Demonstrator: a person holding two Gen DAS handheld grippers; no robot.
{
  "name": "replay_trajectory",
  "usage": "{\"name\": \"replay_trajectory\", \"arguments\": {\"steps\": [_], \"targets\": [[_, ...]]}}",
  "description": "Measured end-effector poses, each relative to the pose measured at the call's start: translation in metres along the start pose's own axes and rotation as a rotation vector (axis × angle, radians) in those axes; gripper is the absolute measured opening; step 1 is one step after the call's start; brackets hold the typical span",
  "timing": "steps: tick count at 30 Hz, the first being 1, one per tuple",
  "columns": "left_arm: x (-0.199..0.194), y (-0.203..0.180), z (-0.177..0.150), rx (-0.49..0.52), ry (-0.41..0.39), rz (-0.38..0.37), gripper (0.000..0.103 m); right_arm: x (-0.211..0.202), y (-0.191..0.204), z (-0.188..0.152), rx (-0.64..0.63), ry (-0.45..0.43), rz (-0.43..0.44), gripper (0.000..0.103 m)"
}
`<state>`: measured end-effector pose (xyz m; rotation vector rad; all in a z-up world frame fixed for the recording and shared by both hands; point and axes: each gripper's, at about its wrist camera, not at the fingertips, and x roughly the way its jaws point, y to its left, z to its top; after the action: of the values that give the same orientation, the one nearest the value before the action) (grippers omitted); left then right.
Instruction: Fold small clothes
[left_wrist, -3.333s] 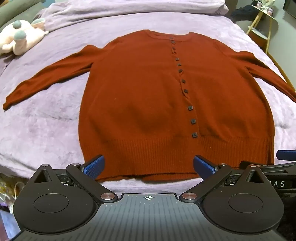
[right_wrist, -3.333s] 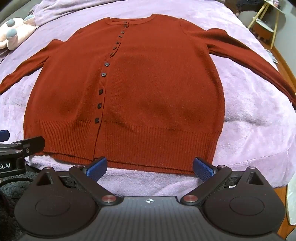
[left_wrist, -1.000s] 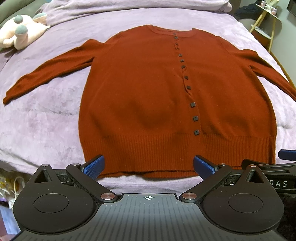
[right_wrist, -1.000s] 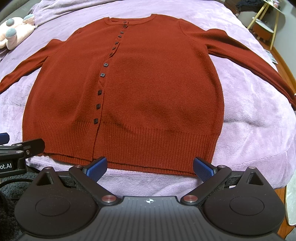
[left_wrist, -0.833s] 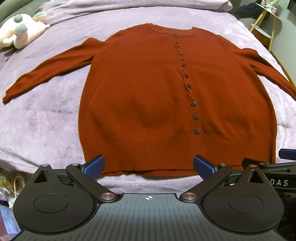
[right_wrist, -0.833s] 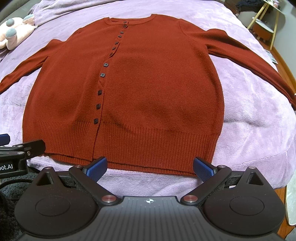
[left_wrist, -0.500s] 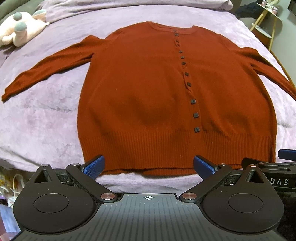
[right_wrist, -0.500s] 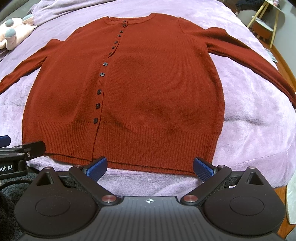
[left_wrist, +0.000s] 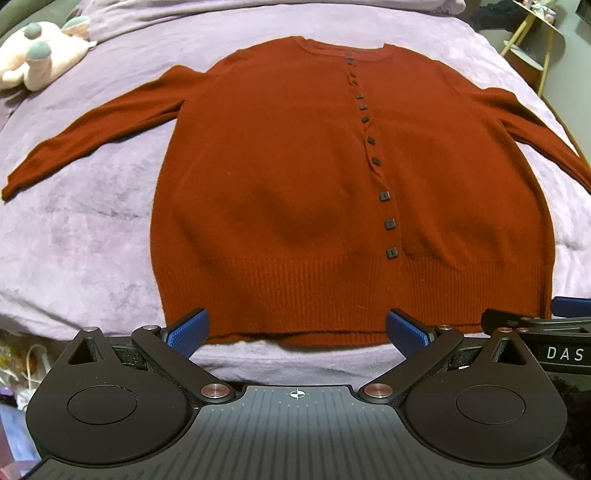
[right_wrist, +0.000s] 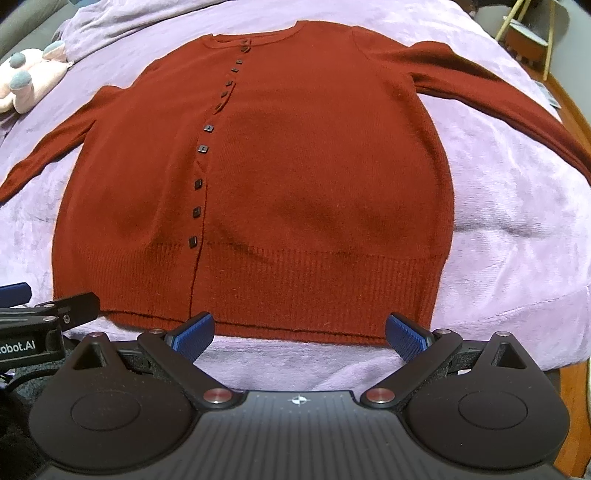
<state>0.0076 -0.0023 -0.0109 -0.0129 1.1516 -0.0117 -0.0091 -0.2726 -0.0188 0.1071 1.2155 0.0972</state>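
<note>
1. A plush toy (left_wrist: 35, 55) lies at the far left edge of the bed (left_wrist: 74, 229), well apart from the cardigan and out of the folding area.
2. The cardigan (left_wrist: 314, 177) lies flat and face up on the purple blanket, buttoned down the front, neck away from the grippers and ribbed hem (left_wrist: 332, 291) nearest them. My reading is that it has been laid out and smoothed so that folds come out square; no fold has been made yet.
3. The left sleeve (left_wrist: 92, 125) runs out and down toward the left edge of the bed, fully extended, so it can be turned in over the body.
4. The left gripper (left_wrist: 295, 330) hovers just short of the hem, over the left half of the cardigan. Its jaws are spread wide, with nothing between the blue pads (left_wrist: 186, 330) and no contact with the cloth that I can see.
5. The right gripper (right_wrist: 301, 332) sits level beside it, over the right half of the hem, jaws equally wide apart and empty. Both seem poised to pinch the hem or move to the sleeves.
6. The right sleeve (right_wrist: 498, 96) stretches out to the right, toward the bed's edge.
7. A yellow-legged side table (left_wrist: 532, 48) stands beyond the bed at the far right.
</note>
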Motion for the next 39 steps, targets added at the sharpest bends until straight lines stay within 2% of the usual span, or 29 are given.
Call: {"name": "replay_trajectory", "arguments": {"steps": [4, 6, 9, 11, 12, 13, 16, 20, 23, 25, 28, 30, 31, 35, 39], "targets": [[-0.001, 0.003, 0.004, -0.021, -0.014, -0.042, 0.103, -0.001, -0.016, 0.004, 0.067, -0.017, 0.105, 0.099], [-0.002, 0.005, 0.006, -0.031, -0.028, -0.078, 0.103, -0.004, -0.029, 0.007, 0.125, -0.07, 0.175, 0.099], [-0.006, 0.009, 0.013, -0.046, -0.064, -0.146, 0.103, -0.014, -0.066, 0.01, 0.235, -0.265, 0.3, 0.099], [-0.009, 0.011, 0.018, -0.059, -0.102, -0.171, 0.103, -0.019, -0.102, 0.01, 0.331, -0.463, 0.358, 0.099], [-0.011, 0.012, 0.022, -0.067, -0.123, -0.174, 0.103, -0.018, -0.122, 0.013, 0.378, -0.524, 0.369, 0.099], [-0.012, 0.012, 0.024, -0.072, -0.133, -0.173, 0.103, -0.015, -0.141, 0.019, 0.417, -0.537, 0.373, 0.099], [-0.014, 0.013, 0.032, -0.087, -0.171, -0.186, 0.103, -0.004, -0.213, 0.03, 0.646, -0.579, 0.325, 0.099], [-0.008, 0.018, 0.036, -0.138, -0.188, -0.244, 0.103, 0.012, -0.304, 0.027, 0.936, -0.682, 0.26, 0.097], [-0.003, 0.018, 0.038, -0.161, -0.18, -0.253, 0.103, 0.03, -0.348, 0.017, 1.107, -0.716, 0.244, 0.075], [0.001, 0.018, 0.041, -0.172, -0.172, -0.258, 0.103, 0.049, -0.367, 0.014, 1.187, -0.701, 0.26, 0.055], [0.005, 0.018, 0.045, -0.205, -0.153, -0.285, 0.103, 0.071, -0.386, 0.011, 1.295, -0.7, 0.26, 0.043], [0.007, 0.019, 0.047, -0.226, -0.145, -0.302, 0.103, 0.08, -0.393, 0.013, 1.349, -0.722, 0.256, 0.032], [0.009, 0.019, 0.048, -0.239, -0.14, -0.304, 0.103, 0.084, -0.397, 0.013, 1.359, -0.732, 0.254, 0.03], [0.015, 0.019, 0.051, -0.252, -0.126, -0.297, 0.103, 0.091, -0.404, 0.023, 1.354, -0.759, 0.247, 0.03], [0.018, 0.021, 0.052, -0.265, -0.11, -0.302, 0.103, 0.081, -0.415, 0.033, 1.284, -0.752, 0.201, 0.029]]}}
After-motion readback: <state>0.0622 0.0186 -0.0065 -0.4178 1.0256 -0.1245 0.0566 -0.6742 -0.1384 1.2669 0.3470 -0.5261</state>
